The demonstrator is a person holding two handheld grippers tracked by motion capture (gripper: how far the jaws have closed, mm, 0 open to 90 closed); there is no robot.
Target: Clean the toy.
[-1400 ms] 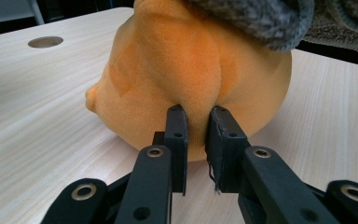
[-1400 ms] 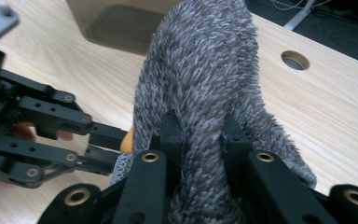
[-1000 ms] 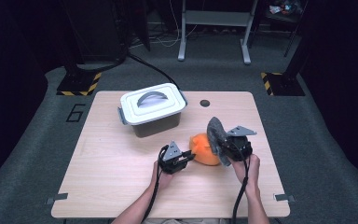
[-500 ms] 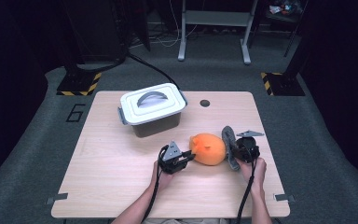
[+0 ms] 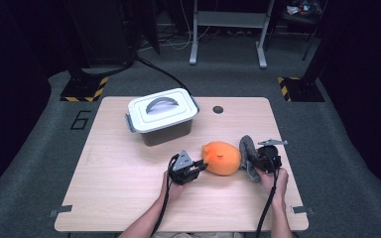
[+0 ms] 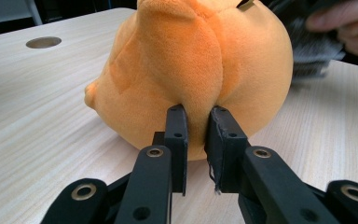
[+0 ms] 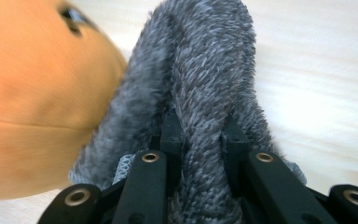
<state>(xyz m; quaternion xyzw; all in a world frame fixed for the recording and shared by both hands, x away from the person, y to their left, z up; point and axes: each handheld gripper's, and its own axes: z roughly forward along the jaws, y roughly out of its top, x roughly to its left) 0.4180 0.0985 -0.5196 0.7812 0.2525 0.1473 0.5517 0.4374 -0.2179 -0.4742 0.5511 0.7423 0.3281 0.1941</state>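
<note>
An orange plush toy point(image 5: 222, 157) lies on the wooden table point(image 5: 119, 198), right of centre. My left gripper point(image 5: 202, 167) sits at the toy's left side. In the left gripper view its jaws point(image 6: 196, 128) are shut on a fold of the orange plush toy point(image 6: 242, 70). My right gripper point(image 5: 255, 161) is at the toy's right side, low over the table. It is shut on a grey fuzzy cloth point(image 5: 247, 150). In the right gripper view the grey cloth point(image 7: 209, 60) bulges out between the jaws point(image 7: 200, 135) and presses against the orange toy point(image 7: 37, 107).
A white lidded box point(image 5: 161, 115) with a grey handle stands at the back, left of centre. A round hole point(image 5: 218, 109) sits near the table's far edge. Bare wood spreads across the left and front. Forearms come in over the front edge.
My right gripper has come down with the grey cloth from above the toy to table level at its right side. The left gripper and the toy have kept still.
</note>
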